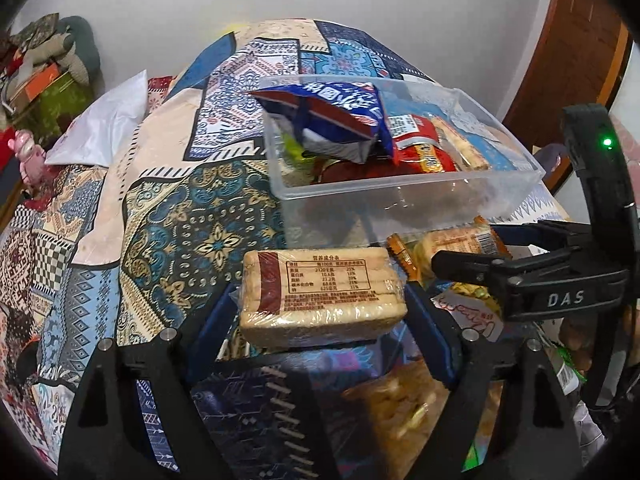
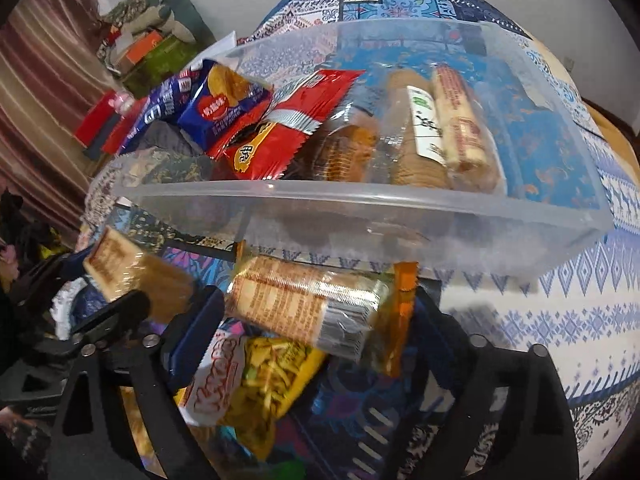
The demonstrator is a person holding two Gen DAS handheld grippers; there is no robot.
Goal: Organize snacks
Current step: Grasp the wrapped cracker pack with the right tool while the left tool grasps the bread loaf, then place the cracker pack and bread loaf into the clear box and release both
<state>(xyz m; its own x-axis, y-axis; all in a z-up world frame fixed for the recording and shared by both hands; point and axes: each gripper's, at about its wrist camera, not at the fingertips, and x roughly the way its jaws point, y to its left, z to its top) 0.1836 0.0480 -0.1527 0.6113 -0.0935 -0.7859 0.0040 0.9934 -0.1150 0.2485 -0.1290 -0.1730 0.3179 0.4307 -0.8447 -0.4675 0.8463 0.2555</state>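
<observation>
My left gripper (image 1: 320, 300) is shut on a flat cracker pack (image 1: 320, 292) with a nutrition label, held above the patterned cloth just in front of the clear plastic bin (image 1: 400, 188). My right gripper (image 2: 316, 312) is shut on a round biscuit roll (image 2: 304, 304) with an orange-ended clear wrapper, close below the bin's near wall (image 2: 360, 204). The bin holds a blue bag (image 1: 336, 120), a red pack (image 2: 280, 128) and biscuit rolls (image 2: 460, 128). The right gripper shows in the left wrist view (image 1: 460, 264); the left one's cracker pack shows in the right wrist view (image 2: 132, 268).
Loose snack packs lie under the grippers: a yellow chip bag (image 2: 264, 384) and a golden cracker bag (image 1: 400, 412). A white pillow (image 1: 104, 124) lies at the left. Boxes and clutter (image 1: 44, 80) stand by the far-left wall. A wooden door (image 1: 576, 40) is at the right.
</observation>
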